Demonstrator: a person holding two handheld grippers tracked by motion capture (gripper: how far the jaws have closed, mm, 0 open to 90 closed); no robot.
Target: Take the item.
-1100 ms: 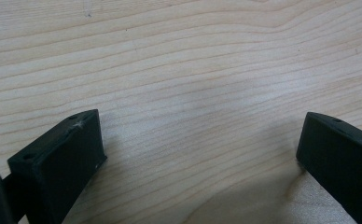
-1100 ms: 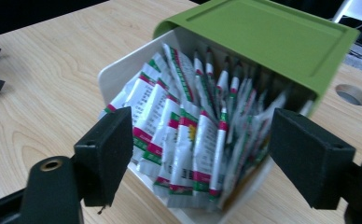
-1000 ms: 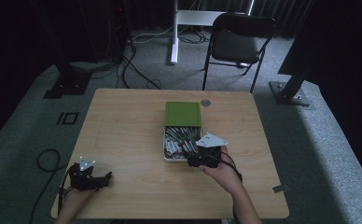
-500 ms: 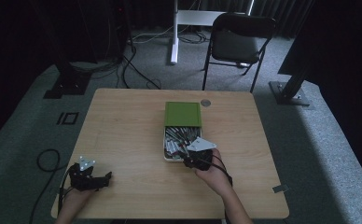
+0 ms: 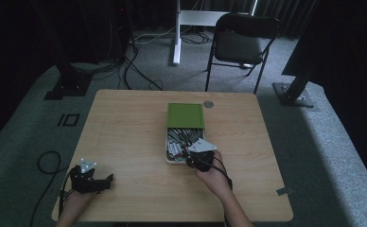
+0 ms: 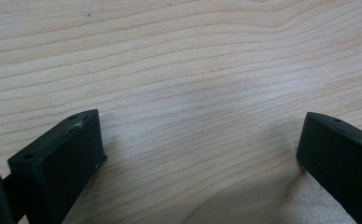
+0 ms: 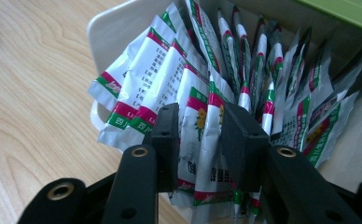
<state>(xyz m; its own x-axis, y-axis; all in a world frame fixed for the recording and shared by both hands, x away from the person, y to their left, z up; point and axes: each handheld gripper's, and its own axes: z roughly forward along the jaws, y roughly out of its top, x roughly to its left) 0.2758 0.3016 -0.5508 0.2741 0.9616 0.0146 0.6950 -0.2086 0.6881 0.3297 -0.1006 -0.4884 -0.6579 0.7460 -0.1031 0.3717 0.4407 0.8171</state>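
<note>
Setting: wooden table [image 5: 125, 132] in a dim room, a folding chair [image 5: 240, 45] standing beyond its far edge.
Sachets: a packed row of foil sachets [image 7: 207, 93] stands on edge in the white box [image 5: 168, 152] near the table's middle, right of centre; the box's green lid [image 5: 185, 116] is slid toward the far end.
Long axis: in the right gripper view the sachets run lengthwise away from the jaws, so the jaws straddle their near ends.
Bearing: sachets lie directly ahead of and between the jaws of the right gripper [image 7: 200, 135].
Nearer hand: the right, at the box's near corner [image 5: 200, 158]; the left gripper [image 5: 94, 177] is well apart, at the table's near left.
Right gripper: jaws have just been closing and now pinch a couple of sachets between the pads.
Left gripper: jaws spread wide over bare wood [image 6: 202, 149], holding nothing.
Judgement: next is likely a pull-out along the sachets' length; neighbours may drag along.
</note>
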